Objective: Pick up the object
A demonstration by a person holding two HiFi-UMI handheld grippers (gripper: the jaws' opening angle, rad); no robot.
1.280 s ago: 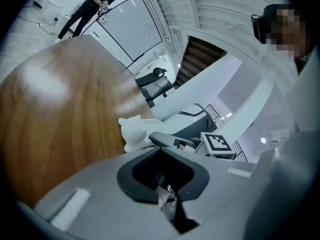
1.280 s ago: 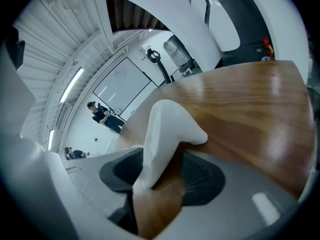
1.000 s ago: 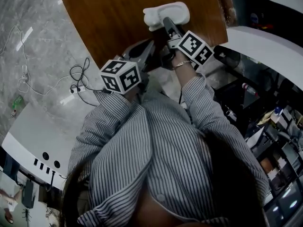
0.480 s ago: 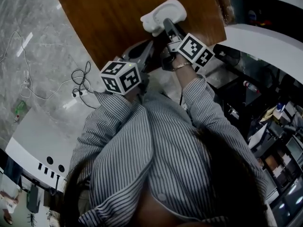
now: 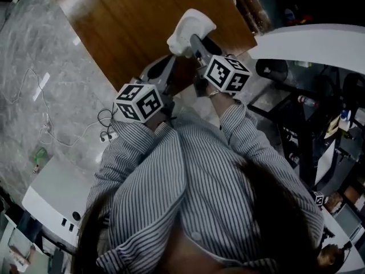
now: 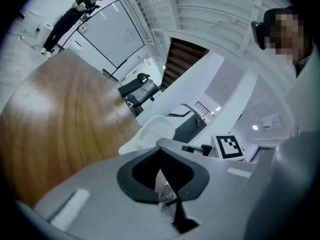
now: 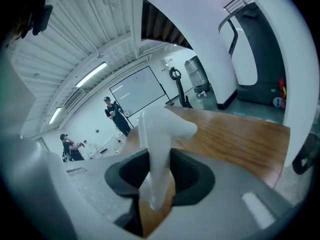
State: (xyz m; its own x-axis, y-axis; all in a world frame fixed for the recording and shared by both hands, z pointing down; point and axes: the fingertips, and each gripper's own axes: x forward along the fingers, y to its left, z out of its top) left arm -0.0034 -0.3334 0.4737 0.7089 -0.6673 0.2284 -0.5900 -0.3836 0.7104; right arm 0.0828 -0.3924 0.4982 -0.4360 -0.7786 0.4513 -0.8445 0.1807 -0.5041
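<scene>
One gripper carries the load: your right gripper (image 7: pixel 159 184) pinches the white object (image 7: pixel 161 129) by its thin end, holding it over the tabletop's (image 5: pixel 142 21) near edge. Your left gripper (image 6: pixel 162 176) is pressed together and empty, likely parked alongside to stay clear.

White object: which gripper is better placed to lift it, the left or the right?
Right. The right gripper is shut on the white object over the wooden table. The left gripper holds nothing, its jaws together, with the object beyond them.
</scene>
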